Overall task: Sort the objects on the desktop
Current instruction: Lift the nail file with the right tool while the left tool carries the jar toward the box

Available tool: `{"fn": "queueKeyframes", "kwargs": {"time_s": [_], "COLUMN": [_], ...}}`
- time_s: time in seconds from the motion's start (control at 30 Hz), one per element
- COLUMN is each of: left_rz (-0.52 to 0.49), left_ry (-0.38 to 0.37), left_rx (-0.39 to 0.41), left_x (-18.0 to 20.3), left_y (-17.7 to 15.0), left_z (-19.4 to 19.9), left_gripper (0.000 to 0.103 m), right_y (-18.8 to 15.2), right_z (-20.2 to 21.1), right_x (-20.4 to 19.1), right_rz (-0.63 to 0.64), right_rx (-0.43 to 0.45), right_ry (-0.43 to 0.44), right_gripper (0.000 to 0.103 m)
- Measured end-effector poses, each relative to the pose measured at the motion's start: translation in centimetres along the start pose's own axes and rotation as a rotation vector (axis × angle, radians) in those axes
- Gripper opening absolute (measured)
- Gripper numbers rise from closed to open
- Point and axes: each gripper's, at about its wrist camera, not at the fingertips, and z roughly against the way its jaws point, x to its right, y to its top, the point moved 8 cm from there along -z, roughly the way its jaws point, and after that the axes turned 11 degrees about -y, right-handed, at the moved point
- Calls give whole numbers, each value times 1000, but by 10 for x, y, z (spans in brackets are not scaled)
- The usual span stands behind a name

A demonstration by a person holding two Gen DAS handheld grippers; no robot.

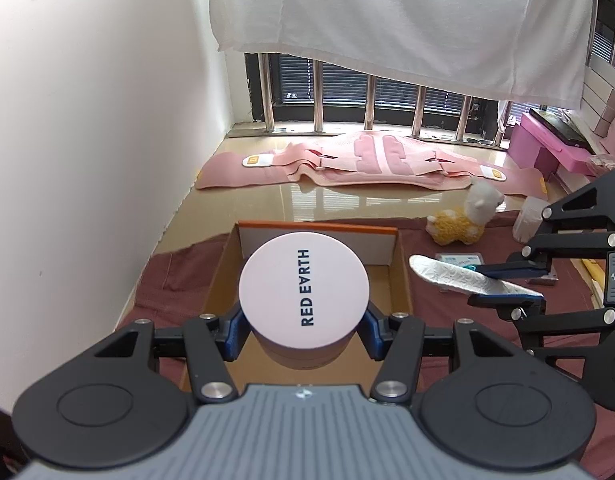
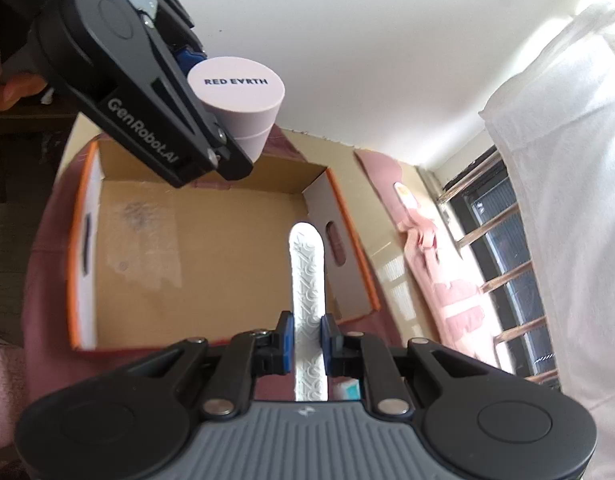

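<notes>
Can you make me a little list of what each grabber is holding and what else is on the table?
left gripper: jaws shut on the pink jar, held over the cardboard box
right gripper: jaws shut on the white stick, pointing over the box
box inside: nothing seen in it
table cover: dark red cloth
toy: yellow and white plush animal, on the cloth beyond the box

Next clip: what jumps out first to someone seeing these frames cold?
The pale pink RED EARTH jar, clamped in the left gripper above the open cardboard box. Beside it, the right gripper pinches a white embossed strip that points over the box's edge. A yellow-and-white plush toy sits behind on the maroon cloth.
</notes>
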Motion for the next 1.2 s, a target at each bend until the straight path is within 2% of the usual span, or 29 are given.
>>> {"fn": "queueKeyframes", "kwargs": {"time_s": [0.3, 0.6, 0.9, 1.2], "left_rz": [-49, -91, -101, -156], "left_ry": [-61, -141, -176, -174], "left_rx": [-42, -104, -179, -225], "left_x": [-35, -55, -68, -67], "left_y": [19, 21, 8, -3], "left_z": [-52, -117, -165, -191], "left_gripper": [55, 55, 55, 55], "right_y": [34, 52, 56, 57], "right_z": [-54, -117, -159, -198], "right_x": [8, 17, 10, 1], "right_rz": [0, -26, -1, 28], "right_rx": [-43, -84, -91, -104], "right_ry": [-23, -9, 73, 146], "right_gripper": [13, 13, 13, 13]}}
